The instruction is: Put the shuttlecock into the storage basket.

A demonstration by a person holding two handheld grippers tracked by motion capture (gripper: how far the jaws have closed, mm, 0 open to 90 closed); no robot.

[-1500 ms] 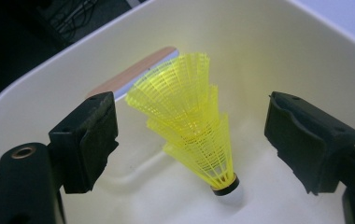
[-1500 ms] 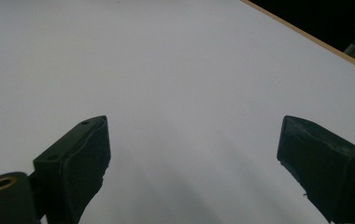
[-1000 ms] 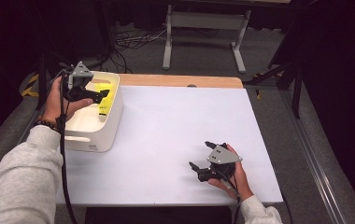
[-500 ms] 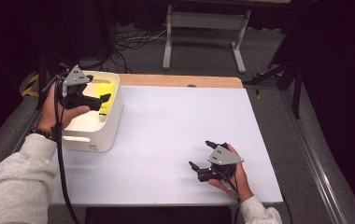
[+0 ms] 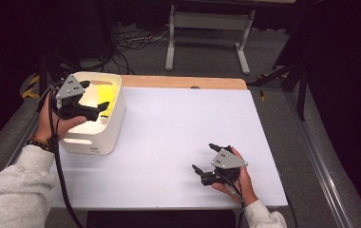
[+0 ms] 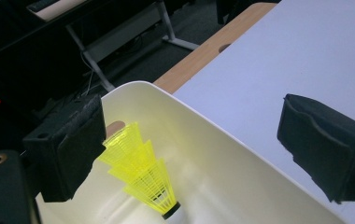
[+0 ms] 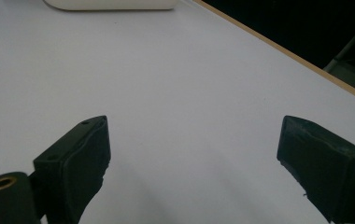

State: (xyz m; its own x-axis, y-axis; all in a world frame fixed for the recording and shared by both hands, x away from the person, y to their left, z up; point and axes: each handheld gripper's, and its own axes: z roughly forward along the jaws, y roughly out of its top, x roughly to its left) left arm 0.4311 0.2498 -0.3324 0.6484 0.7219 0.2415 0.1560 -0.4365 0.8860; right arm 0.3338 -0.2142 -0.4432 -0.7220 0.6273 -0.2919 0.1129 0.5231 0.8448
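Step in hand: the left claw [image 5: 103,108] is hanging over the white bin [image 5: 113,135] at the table's [image 5: 178,128] left side; its jaws have just been opening and are standing apart with nothing pressed between them, so the drop looks done.
Task's thing: the yellow shuttlecock [image 6: 141,173] is lying inside the bin, cork end down.
Right claw [image 5: 203,159]: resting apart, empty, on the near right of the table.
Next move: probably pulling the left claw clear of the bin's rim.
Views: the left gripper view is showing the shuttlecock's mesh skirt; the high view is giving a mere yellow patch [image 5: 103,97].

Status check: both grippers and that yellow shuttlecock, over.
Left gripper over bin, jaws just opened, nothing gripped. Shuttlecock lying inside bin. Right gripper open on table. Nothing in the way.
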